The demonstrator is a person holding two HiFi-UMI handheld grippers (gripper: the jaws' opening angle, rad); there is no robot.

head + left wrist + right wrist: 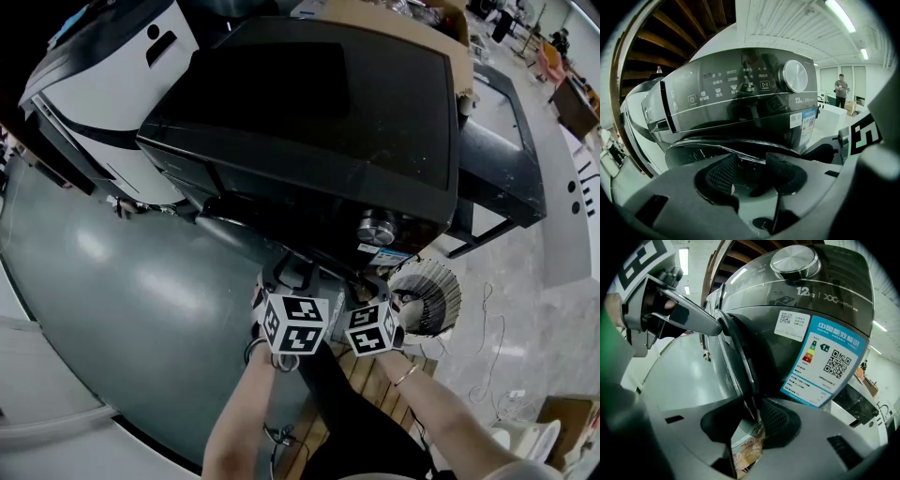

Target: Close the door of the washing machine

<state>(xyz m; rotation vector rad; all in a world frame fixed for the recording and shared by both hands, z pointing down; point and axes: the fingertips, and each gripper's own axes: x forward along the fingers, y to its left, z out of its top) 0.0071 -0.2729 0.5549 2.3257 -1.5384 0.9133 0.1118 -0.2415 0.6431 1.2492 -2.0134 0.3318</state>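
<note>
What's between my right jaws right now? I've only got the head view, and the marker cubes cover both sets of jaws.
Observer: In the right gripper view, the right gripper has the door edge between its jaws, closed on it.
Operator: And the left?
Observer: The left gripper view shows the left gripper with jaws apart, the door's rim crossing between them, nothing pinched.
Operator: Is the door shut?
Observer: It looks ajar: in the right gripper view its edge stands off the washing machine enough for jaws to straddle it.
</note>
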